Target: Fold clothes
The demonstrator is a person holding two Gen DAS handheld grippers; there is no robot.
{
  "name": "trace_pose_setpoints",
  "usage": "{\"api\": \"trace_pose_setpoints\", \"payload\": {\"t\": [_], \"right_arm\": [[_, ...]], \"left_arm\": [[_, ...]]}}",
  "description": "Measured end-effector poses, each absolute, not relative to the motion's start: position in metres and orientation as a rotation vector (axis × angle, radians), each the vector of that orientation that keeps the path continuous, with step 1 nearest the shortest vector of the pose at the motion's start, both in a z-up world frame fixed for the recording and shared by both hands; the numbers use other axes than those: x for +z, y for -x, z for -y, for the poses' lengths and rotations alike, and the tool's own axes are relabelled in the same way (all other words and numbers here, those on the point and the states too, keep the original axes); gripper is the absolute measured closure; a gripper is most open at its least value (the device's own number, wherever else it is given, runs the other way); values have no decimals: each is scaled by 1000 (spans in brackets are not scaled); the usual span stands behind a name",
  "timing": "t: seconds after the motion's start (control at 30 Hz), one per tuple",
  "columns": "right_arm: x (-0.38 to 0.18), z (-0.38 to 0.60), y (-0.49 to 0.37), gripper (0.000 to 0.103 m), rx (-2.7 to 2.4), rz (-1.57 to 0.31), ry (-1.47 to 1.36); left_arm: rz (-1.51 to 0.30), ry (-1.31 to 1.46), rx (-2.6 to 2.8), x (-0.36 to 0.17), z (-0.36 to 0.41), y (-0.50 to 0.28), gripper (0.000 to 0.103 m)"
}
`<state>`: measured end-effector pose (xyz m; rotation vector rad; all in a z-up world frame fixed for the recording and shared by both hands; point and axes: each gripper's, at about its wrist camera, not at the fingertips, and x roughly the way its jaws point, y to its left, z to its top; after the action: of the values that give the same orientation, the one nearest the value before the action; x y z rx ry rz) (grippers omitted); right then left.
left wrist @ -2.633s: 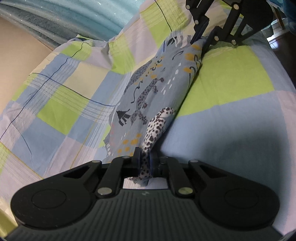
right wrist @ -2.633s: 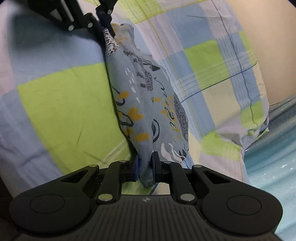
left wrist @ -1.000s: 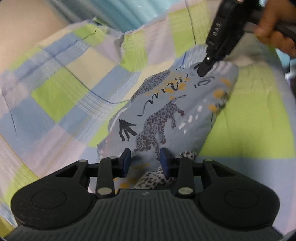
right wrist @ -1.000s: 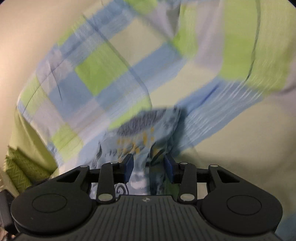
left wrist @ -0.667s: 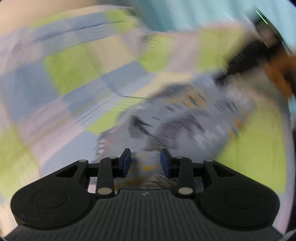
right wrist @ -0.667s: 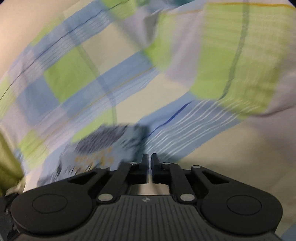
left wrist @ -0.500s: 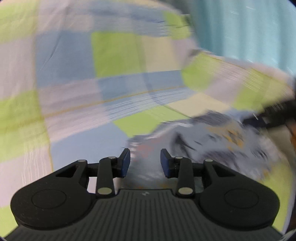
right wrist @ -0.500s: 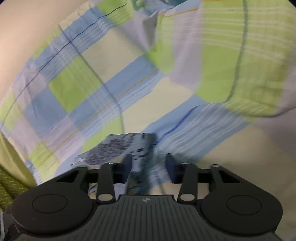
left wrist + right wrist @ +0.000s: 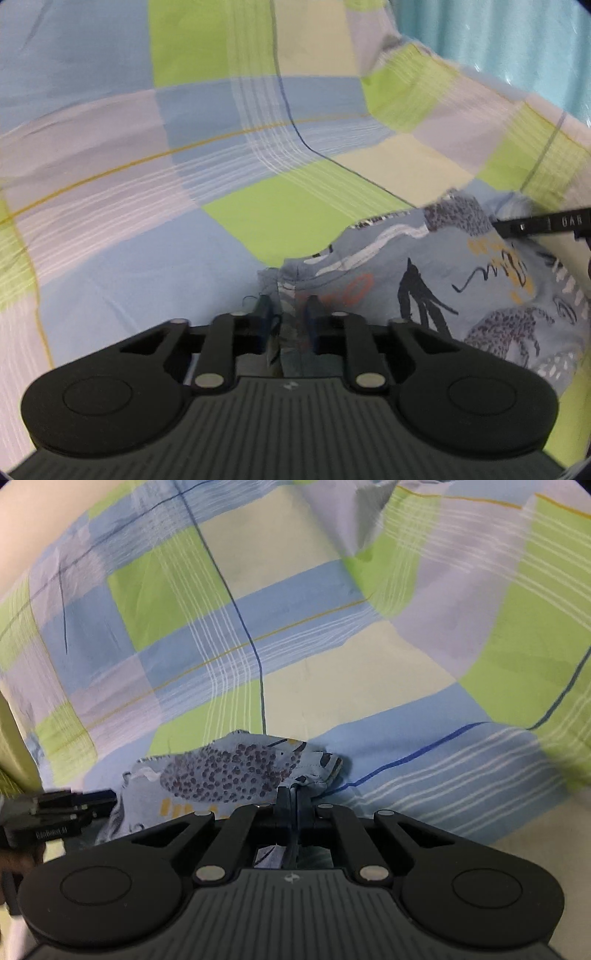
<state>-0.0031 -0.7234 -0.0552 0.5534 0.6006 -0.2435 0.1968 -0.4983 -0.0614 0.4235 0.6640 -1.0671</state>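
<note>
A small blue-grey garment (image 9: 443, 280) printed with leopards and orange marks lies folded on a checked bedsheet (image 9: 184, 177). My left gripper (image 9: 286, 317) is partly open with the garment's near edge between its fingers. My right gripper (image 9: 294, 799) is shut on the garment's edge (image 9: 236, 771) at its other side. The right gripper (image 9: 539, 225) also shows at the right of the left wrist view, and the left gripper (image 9: 70, 808) at the left of the right wrist view.
The bedsheet (image 9: 332, 646) in green, blue, lilac and cream squares fills both views, with wrinkles at the far side. A turquoise curtain (image 9: 498, 40) hangs behind the bed at the upper right. A cream wall (image 9: 44, 517) is at the upper left.
Both grippers let go of the hanging garment, which now lies flat on the bed. They swung to new spots at its edge. The right gripper has closed on the cloth; the left has narrowed around it.
</note>
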Motion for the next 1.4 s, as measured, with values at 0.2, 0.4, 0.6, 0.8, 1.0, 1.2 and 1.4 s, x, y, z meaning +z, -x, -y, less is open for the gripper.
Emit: {"api": "trace_pose_setpoints", "payload": {"t": [0.2, 0.4, 0.6, 0.8, 1.0, 1.2, 1.4], "right_arm": [[-60, 731, 8, 89, -234, -584, -632], [-61, 733, 10, 90, -237, -579, -654], [-50, 733, 14, 101, -255, -513, -633], [-55, 731, -4, 101, -283, -577, -559], [-36, 718, 21, 89, -409, -570, -488], [-12, 651, 47, 77, -208, -471, -486], [-40, 595, 32, 78, -153, -574, -307]], "left_arm": [[-594, -464, -1070, -55, 509, -198, 88], [-609, -446, -1112, -56, 511, -203, 103], [-576, -372, -1023, -50, 494, -214, 103], [-647, -385, -957, -64, 498, -225, 103], [-585, -362, -919, -29, 463, -200, 103], [-654, -353, -1116, -35, 463, -126, 95], [-480, -598, -992, -64, 451, -98, 92]]}}
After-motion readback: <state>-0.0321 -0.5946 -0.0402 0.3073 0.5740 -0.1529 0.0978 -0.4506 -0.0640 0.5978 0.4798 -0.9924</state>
